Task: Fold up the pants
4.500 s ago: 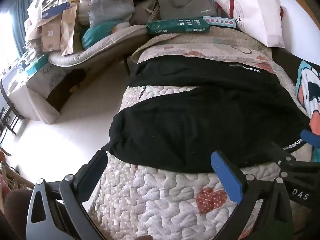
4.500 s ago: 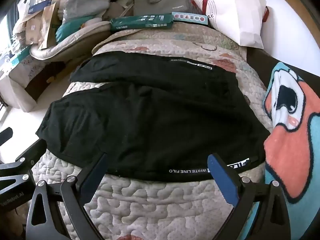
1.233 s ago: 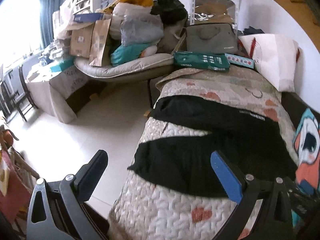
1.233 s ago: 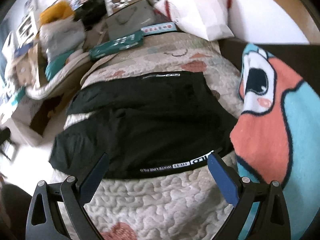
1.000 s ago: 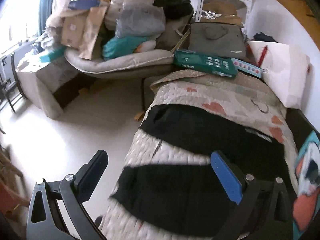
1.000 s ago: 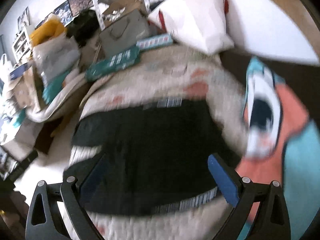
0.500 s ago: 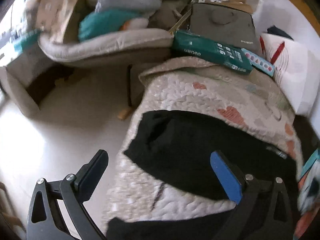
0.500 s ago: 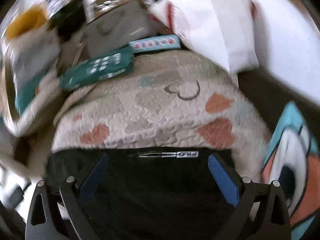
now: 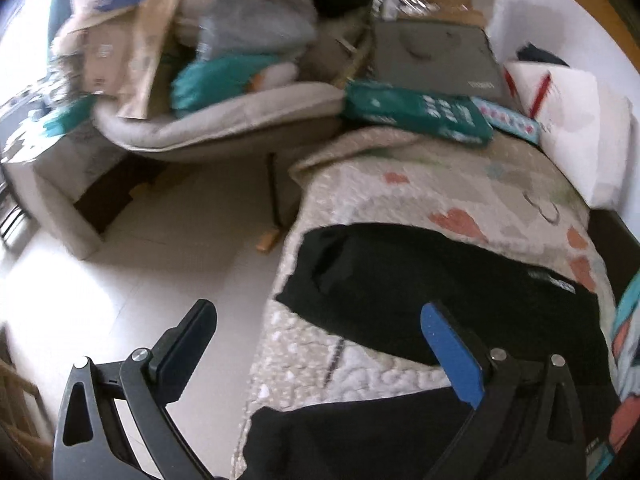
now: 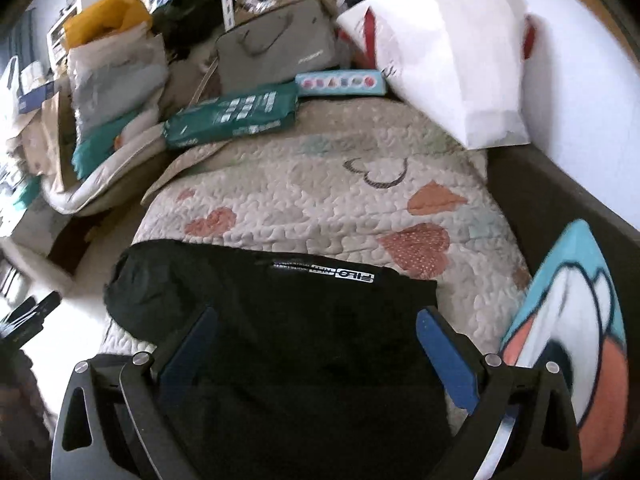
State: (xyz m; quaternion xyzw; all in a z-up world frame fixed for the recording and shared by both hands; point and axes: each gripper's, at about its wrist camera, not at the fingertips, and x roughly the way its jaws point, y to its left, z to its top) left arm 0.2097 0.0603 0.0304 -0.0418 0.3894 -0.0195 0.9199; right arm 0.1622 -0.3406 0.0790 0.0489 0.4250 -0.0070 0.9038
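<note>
Black pants (image 9: 432,292) lie spread flat on a quilted bedspread (image 9: 460,192) with heart prints. The far leg runs across the bed and the near leg (image 9: 360,436) lies below it in the left wrist view. My left gripper (image 9: 320,344) is open and empty, above the bed's left edge near the far leg's hem. In the right wrist view the pants (image 10: 304,320) show a white printed waistband label (image 10: 324,272). My right gripper (image 10: 316,344) is open and empty, just above the waist part.
A green box (image 10: 236,118), a pale blue box (image 10: 340,82), a grey bag (image 10: 276,56) and a white pillow (image 10: 448,56) sit at the far end. A cartoon blanket (image 10: 572,320) lies at right. A cluttered lounger (image 9: 216,120) and white floor (image 9: 132,280) lie left.
Both grippers have moved forward over the bed, from the near leg and waistband toward the far leg. Both stay open and empty. The pants have not moved.
</note>
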